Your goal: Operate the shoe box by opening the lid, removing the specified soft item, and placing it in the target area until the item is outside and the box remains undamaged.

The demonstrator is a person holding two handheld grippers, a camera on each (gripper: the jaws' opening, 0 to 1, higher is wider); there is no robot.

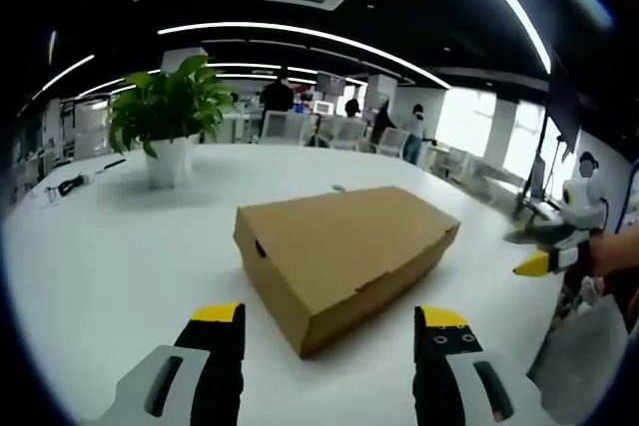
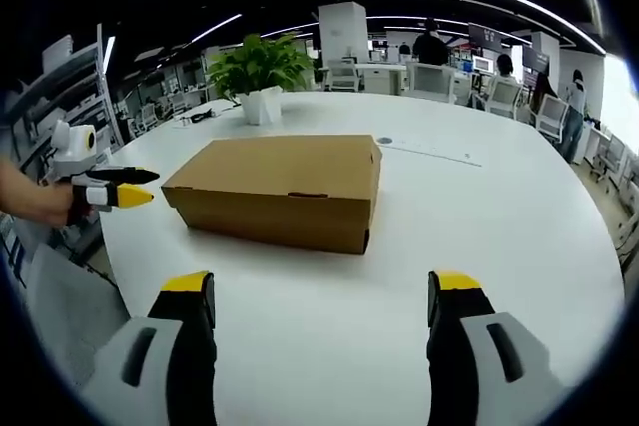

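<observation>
- The brown cardboard shoe box (image 1: pixel 344 256) sits in the middle of the big white round counter (image 1: pixel 110 266), and its lid is shut flat.
- The soft item is not out yet. I think it is inside the box, where it can't be seen.
- The left gripper (image 1: pixel 329 331) is spread wide with nothing in it. It points at 1 corner of the box and is near it, not touching.
- The right gripper (image 2: pixel 319 296) is also spread wide and holds nothing. It faces the long side of the box, a bit apart.
- I think the 2 grippers wait on 2 sides so they can lift the lid gently and not bend the box.
- A green leafy plant in a white pot (image 2: pixel 258 77) stands behind the box, well apart.
</observation>
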